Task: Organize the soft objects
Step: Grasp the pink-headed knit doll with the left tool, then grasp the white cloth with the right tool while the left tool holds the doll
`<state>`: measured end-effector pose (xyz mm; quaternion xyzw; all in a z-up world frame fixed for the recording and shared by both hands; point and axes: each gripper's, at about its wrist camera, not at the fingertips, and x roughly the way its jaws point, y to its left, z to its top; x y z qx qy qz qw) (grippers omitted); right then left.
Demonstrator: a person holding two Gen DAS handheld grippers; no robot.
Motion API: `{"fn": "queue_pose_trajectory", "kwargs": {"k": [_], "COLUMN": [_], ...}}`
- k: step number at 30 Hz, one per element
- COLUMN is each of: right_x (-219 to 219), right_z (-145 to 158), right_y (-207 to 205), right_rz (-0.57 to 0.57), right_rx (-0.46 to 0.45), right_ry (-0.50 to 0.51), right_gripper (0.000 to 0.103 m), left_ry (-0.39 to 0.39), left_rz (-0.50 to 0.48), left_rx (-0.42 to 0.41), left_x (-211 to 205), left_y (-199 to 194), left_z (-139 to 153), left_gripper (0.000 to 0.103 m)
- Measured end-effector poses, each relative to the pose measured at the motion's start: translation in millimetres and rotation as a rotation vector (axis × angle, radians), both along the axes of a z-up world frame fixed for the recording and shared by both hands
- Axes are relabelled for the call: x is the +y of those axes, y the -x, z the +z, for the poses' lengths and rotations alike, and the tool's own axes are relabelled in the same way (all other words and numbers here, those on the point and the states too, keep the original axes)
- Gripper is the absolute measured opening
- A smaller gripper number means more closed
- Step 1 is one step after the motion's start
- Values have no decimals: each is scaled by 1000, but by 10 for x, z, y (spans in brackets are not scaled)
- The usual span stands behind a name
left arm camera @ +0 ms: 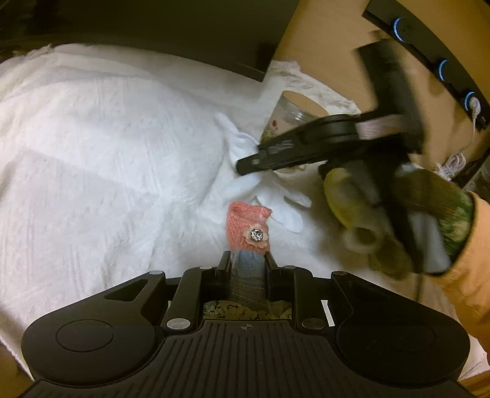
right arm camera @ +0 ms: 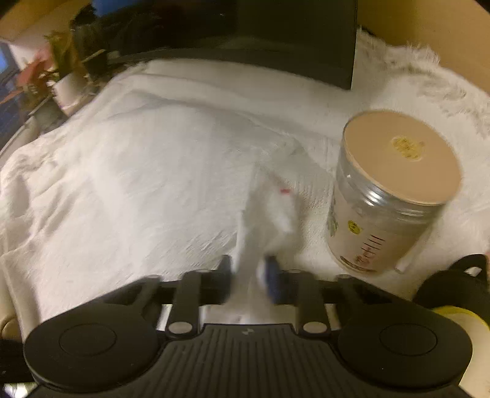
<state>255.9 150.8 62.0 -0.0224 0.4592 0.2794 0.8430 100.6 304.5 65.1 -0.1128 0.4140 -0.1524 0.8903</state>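
Both grippers are matte black, ribbed on top, with round side discs and silver screws; the right hand (left arm camera: 398, 220) wears a mottled olive-green knit glove (yellowish fingertips) under an orange sleeve (left arm camera: 471, 275).

— Dim, warm, yellowish cast over both views. Strong fisheye bend at the edges, dark corners.

— Left wrist view mostly sharp: crisp weave on the white blanket (left arm camera: 101, 147), clear stitches on the pink knitted piece (left arm camera: 247, 228). Heavy motion smear on the right gripper (left arm camera: 245, 167) and the gloved hand (left arm camera: 395, 220).

— Right wrist view blurred throughout. White glove (right arm camera: 266, 220) streaked to a pale smudge, plant (right arm camera: 61, 70) at top left soft and smeared.

— Jar (right arm camera: 395, 189) a little clearer, small glints on its clear wall. Soft shadow beside it.

— Blanket near blown-out in the middle, dull grey in the folds. Blue ring lights (left arm camera: 398, 27) glowing top right.
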Motion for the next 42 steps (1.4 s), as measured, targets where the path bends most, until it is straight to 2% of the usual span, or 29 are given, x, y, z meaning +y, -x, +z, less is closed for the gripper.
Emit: {"fn": "queue_pose_trajectory", "kwargs": {"k": [2,6,10,13,19,23,26,31,34,36,37,39,40,41,42], "right_x": [-185,-712,-1390,-1863,-2933,-3459,-3669,-3863,-3854,-3757,-3672,-3448,-3303,-3137,-2947], "right_z": [187,530,759,807,831,809,809,776,731,682,664,606,571,541,516], "right_y": [192,612,1084,1402,1967,2243,2421,2579,2522,2421,2354,2154,2044,1926,1794], "right_rz": [8,-25,-97,-167,-407,-558,-612,-638,-620,-574,-545,-482,-451,-416,-372], "right_rx": [-24,-81,-97,-100,-100,-97,-117,-131,-130,-126,-124,-114,-115,-119,-116], "right_ry": [-27,-64,-71,-57,-15,-65,-75,-86,-83,-84,-87,-86,-83,-82,-84], "right_gripper": [10,10,10,10,10,10,10,10,10,11,15,44,67,72,72], "left_ry": [-1,20,41,59,84,87,95,98,78,59,48,25,22,24,24], "left_rz": [-30,-123,-261,-373,-592,-680,-704,-704,-668,-624,-593,-508,-453,-403,-350], "left_rx": [-2,4,8,18,48,51,61,57,48,52,61,83,95,106,114], "left_x": [-78,-350,-791,-1169,-1975,-2423,-2646,-2832,-2858,-2726,-2611,-2341,-2156,-1973,-1775], "left_y": [-23,-98,-110,-72,16,78,119,86,47,49,50,40,34,29,28], "left_z": [24,44,105,154,183,205,197,249,283,250,215,127,78,37,3], "left_gripper": [23,23,23,23,23,23,23,23,23,23,23,23,23,23,23]}}
